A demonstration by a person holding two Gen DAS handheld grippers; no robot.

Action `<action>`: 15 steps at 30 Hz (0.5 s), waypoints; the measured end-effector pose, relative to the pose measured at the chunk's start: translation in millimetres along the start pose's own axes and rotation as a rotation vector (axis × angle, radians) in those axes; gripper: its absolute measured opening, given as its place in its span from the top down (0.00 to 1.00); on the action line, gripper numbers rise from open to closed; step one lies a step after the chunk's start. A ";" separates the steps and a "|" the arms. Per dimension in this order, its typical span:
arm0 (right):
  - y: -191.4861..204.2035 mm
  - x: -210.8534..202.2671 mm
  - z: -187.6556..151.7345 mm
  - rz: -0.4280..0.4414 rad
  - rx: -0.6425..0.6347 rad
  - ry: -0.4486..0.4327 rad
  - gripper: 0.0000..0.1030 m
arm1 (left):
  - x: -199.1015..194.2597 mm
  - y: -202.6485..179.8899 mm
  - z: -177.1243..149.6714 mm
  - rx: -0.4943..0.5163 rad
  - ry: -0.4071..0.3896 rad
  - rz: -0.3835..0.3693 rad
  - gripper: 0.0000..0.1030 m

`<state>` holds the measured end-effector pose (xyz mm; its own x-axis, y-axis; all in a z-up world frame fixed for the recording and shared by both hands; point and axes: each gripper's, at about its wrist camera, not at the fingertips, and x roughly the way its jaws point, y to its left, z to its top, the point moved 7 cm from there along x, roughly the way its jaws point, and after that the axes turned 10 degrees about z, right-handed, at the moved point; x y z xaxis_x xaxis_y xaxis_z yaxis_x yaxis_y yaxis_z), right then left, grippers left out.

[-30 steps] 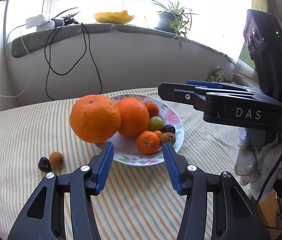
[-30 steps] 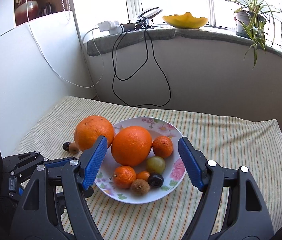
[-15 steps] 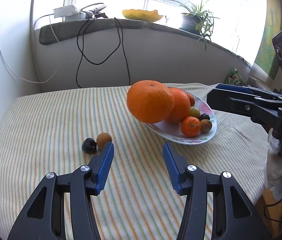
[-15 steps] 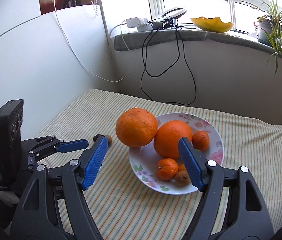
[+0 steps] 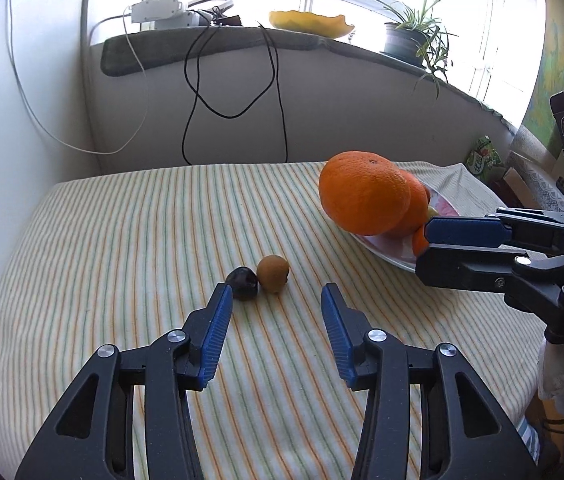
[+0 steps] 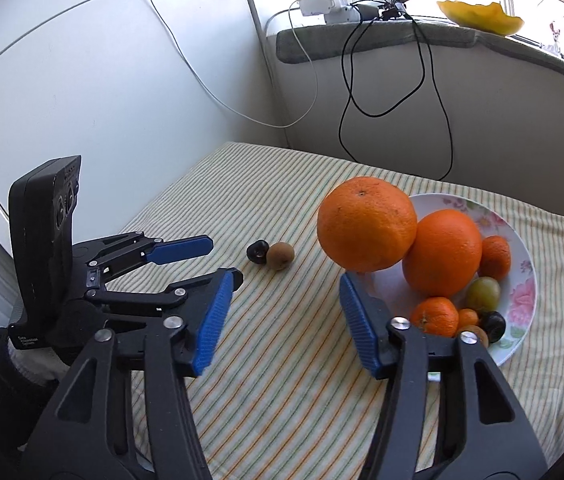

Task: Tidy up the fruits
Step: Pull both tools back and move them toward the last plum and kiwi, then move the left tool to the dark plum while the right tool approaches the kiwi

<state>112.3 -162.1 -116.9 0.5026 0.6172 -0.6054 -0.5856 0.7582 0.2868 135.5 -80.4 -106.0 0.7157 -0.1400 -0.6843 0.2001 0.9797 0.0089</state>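
Both jaws open, empty, just been narrowing; left gripper [image 5: 274,300] at centre frame risks nudging dark plum [image 5: 243,282] and touching brown fruit [image 5: 273,279] into rolling across counter [image 5: 122,240].

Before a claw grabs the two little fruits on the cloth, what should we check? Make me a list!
1. Left claw empty, its jaws apart and just closed a little: ok.
2. Dark fruit and brown fruit in front of it, not yet between its jaws: ok.
3. The two fruits touch, so grabbing one may nudge the other: not ok.
4. Right claw empty, jaws just narrowed, nothing between: ok.
5. Room on the plate: cannot tell.
6. Big orange steady at the plate's edge: cannot tell.
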 end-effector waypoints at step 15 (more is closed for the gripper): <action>11.0 40.4 -13.6 -0.012 0.048 0.050 0.61 | 38.4 15.4 -7.5 0.101 0.080 -0.031 0.67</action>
<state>117.5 -131.7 -148.3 0.4761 0.5977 -0.6451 -0.5484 0.7752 0.3136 161.0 -69.6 -137.5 0.6535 -0.1543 -0.7410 0.2909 0.9550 0.0578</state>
